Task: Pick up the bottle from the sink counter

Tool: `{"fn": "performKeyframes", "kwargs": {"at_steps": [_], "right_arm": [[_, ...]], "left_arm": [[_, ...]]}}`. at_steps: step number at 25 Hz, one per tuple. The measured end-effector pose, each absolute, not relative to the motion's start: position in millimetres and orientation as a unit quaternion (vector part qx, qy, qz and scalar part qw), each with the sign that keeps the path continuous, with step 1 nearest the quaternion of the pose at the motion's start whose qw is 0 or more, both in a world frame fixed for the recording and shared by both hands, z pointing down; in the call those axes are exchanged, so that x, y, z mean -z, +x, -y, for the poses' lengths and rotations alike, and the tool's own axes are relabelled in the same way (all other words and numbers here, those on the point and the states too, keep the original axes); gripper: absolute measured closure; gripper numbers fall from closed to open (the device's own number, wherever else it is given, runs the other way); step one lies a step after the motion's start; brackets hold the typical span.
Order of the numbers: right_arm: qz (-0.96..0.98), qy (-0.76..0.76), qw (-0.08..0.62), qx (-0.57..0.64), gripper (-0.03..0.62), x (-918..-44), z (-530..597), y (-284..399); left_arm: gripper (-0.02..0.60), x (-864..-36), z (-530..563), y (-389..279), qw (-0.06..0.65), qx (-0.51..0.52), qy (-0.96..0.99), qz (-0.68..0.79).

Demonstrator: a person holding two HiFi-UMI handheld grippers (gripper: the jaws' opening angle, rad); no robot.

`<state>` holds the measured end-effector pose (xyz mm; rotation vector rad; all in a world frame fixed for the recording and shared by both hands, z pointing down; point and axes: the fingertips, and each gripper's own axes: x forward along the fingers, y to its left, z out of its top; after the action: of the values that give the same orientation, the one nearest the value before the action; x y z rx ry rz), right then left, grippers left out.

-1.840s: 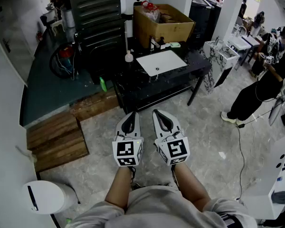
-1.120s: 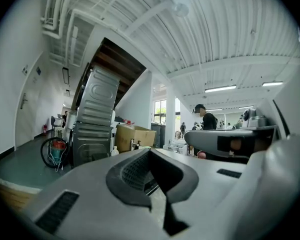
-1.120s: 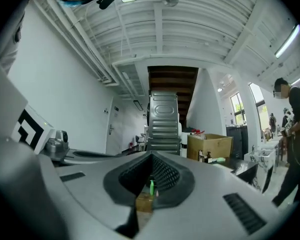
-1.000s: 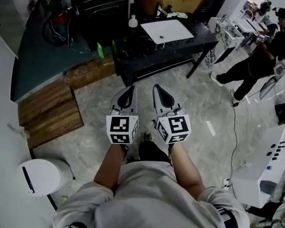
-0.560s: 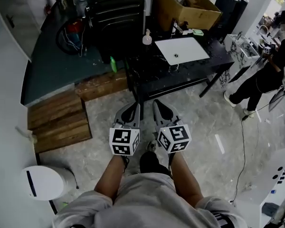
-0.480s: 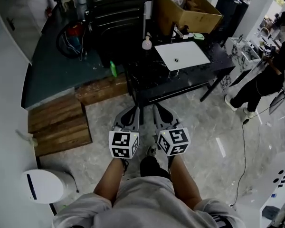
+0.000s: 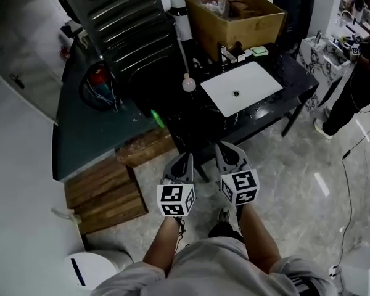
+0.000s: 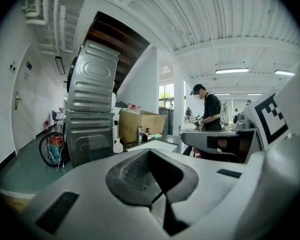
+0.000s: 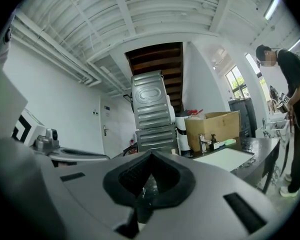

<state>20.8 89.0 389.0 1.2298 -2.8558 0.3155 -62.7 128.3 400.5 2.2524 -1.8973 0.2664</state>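
While the bottle stands apart, left gripper and right gripper seem clamped, empty.

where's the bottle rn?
Head view, upper centre: the bottle stands on the black counter, just left of the white sink basin and close to the grey ribbed cabinet.

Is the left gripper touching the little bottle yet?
Apart. The head view shows a wide stretch of dark counter between the left gripper and the bottle.
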Motion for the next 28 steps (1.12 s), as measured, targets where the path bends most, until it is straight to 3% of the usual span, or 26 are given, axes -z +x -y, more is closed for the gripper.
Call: {"fn": "performKeyframes", "kwargs": {"at_steps": [19, 28], "right_arm": [[0.840, 0.524, 0.000, -0.138, 0.585, -433.5, 21.0, 153.8], [0.867, 0.482, 0.047, -0.113, 0.585, -437.1, 34.6, 84.7]], "left_arm": [[0.569, -439.0, -9.6, -20.3, 0.111, -0.156, 0.784, 0.590], [0.569, -460.0, 57.8, -14.0, 0.130, -0.144, 0.815, 0.546]]}}
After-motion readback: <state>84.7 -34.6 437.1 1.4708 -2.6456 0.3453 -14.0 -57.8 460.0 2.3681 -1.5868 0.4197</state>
